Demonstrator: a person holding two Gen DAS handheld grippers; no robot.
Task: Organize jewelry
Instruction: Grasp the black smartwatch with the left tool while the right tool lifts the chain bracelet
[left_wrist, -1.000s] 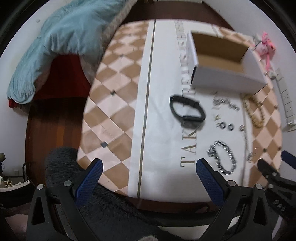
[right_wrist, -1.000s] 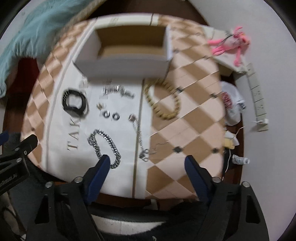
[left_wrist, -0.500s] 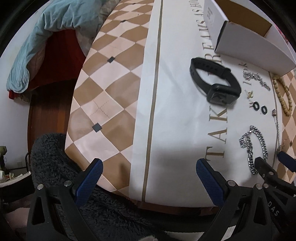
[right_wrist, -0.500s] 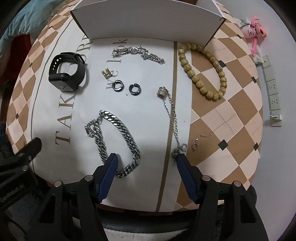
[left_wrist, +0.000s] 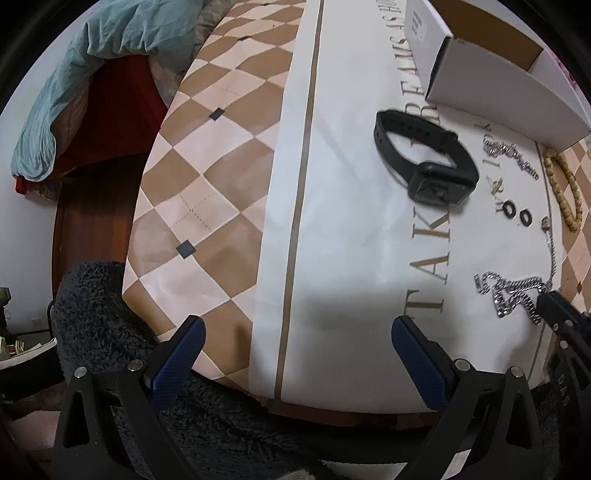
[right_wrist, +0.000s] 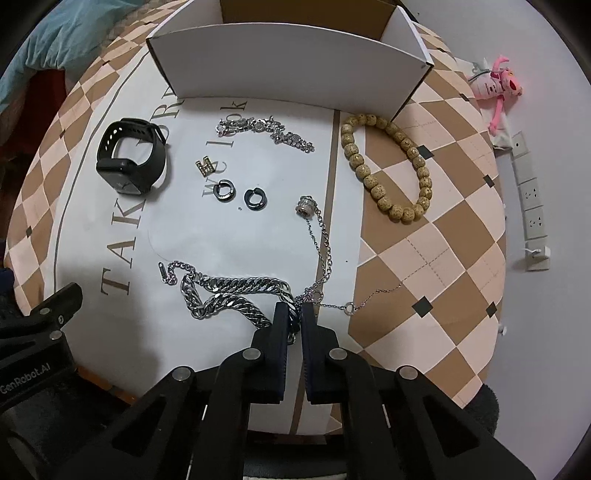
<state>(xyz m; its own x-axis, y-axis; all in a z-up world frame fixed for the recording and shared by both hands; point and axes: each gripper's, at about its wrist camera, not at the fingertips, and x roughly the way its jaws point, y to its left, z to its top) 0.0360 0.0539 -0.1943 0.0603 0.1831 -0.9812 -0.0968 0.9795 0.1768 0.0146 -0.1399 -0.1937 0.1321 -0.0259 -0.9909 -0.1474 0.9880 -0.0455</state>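
My right gripper (right_wrist: 294, 310) is shut on the thick silver curb chain (right_wrist: 229, 291), which lies bunched on the white cloth; the chain also shows in the left wrist view (left_wrist: 511, 293). A thin silver necklace (right_wrist: 321, 243) touches it at the fingertips. A black smartwatch (right_wrist: 131, 160), two black hoop earrings (right_wrist: 240, 194), a gold letter charm (right_wrist: 205, 166), a crystal bracelet (right_wrist: 266, 129) and a wooden bead bracelet (right_wrist: 388, 166) lie farther back. An open white box (right_wrist: 288, 66) stands behind them. My left gripper (left_wrist: 295, 354) is open and empty at the table's near edge.
The table carries a brown checked cloth (left_wrist: 207, 177) under a white lettered cloth (left_wrist: 351, 221). A grey fuzzy cushion (left_wrist: 103, 314) sits below the near edge. A teal blanket (left_wrist: 92, 55) lies at far left. A pink toy (right_wrist: 496, 85) and power strip (right_wrist: 530, 199) lie right.
My right gripper moved forward onto the thick chain and shut on it, bunching the chain. My left gripper moved closer to the table and stayed open.
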